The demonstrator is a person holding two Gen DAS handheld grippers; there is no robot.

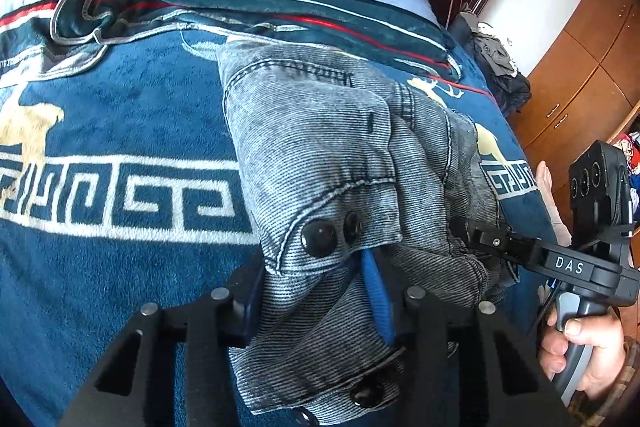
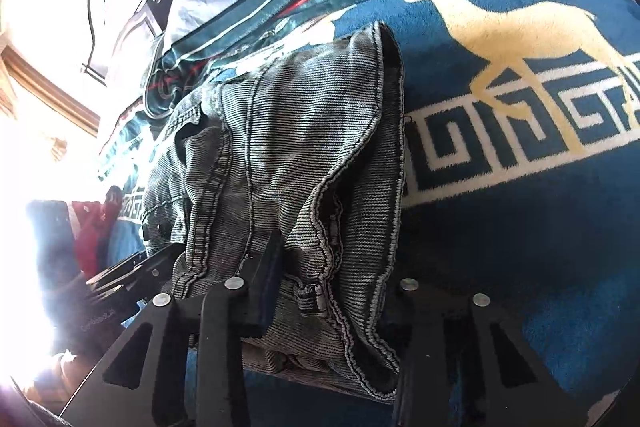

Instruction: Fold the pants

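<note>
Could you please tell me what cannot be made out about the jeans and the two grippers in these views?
- Left wrist view: the jeans wrap the left gripper, hiding its left finger's pad.
- Right wrist view: denim covers the right gripper's right finger; glare whitens the left edge.
- Both views: the jeans' legs are folded under, out of sight.

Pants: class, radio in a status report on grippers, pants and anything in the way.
Left gripper and right gripper both astride denim. Pants bunched on blanket. Nothing in the way.

Bright daylight; white glare washes out the right-wrist view's left side; fisheye edges bend darkly.
</note>
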